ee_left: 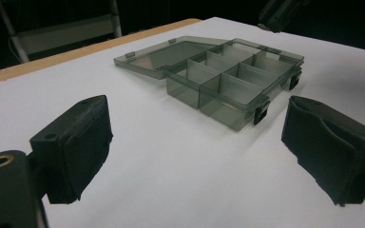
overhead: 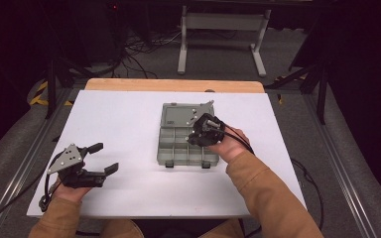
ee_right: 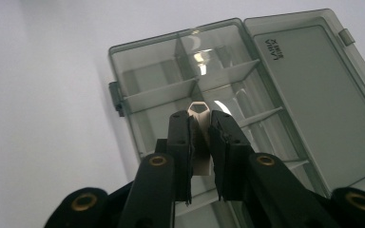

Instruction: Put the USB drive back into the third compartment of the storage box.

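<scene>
Your right claw (ee_right: 200, 142) is clamped on a small pale, flat piece (ee_right: 198, 124), perhaps a plastic divider; its exact kind is hard to make out. You hold it right over the open compartment box (ee_right: 180, 90), a smoky grey translucent organiser. Directly beneath the claw lie the box's middle compartments, and every compartment you can see looks empty. The lid (ee_right: 313, 90) lies folded back flat on the bench, to the right of the claw in the right gripper view, hinged along the box's long edge. Beyond the claw's left side, the box's outer wall carries a dark latch (ee_right: 116, 97), and past that wall is plain white bench (ee_right: 33, 95).

Your left claw (ee_left: 195, 156) stands wide apart with nothing between its pads, resting low near the bench. The box sits ahead of it and somewhat to its right, well apart, its two dark latches facing that claw. Bare bench surface runs between the left claw and the box. In the high view the left claw (overhead: 104, 158) sits near the front left of the bench, with the near edge close behind your hand.
</scene>
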A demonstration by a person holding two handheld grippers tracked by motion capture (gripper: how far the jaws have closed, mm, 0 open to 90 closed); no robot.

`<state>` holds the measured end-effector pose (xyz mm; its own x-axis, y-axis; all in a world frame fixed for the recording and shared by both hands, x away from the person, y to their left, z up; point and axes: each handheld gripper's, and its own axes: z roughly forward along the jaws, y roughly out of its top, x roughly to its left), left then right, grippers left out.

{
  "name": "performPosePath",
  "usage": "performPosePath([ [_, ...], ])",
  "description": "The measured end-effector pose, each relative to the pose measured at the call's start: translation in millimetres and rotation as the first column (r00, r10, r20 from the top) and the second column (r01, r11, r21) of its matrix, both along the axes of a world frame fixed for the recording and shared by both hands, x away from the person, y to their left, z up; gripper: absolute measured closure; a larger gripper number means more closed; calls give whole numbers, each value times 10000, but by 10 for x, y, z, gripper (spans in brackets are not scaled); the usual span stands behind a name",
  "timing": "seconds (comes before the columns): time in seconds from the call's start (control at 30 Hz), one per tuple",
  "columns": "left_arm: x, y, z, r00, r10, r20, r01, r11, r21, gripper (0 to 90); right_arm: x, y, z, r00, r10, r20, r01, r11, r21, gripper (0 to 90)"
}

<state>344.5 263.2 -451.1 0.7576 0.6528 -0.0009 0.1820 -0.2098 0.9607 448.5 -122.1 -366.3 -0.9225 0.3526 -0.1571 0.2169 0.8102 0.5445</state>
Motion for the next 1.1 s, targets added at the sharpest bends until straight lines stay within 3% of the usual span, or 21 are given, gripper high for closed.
performPosePath([
  [0.13, -2, -2, 0, 10000, -12, 0, 12, 10000, 5, 103, 83, -9, -21, 9996, -292, 5, 292, 9993, 214, 792],
  [0.47, 4, 0, -4, 10000, -25, -3, 25, 10000, -26, 104, 242, -21, -85, 9971, -749, 137, 746, 9970, 213, 792],
  [1.1, 3, -7, -9, 10000, -21, -34, 20, 9999, -100, 103, 465, -26, -267, 9906, -1354, -206, 1356, 9907, 98, 792],
])
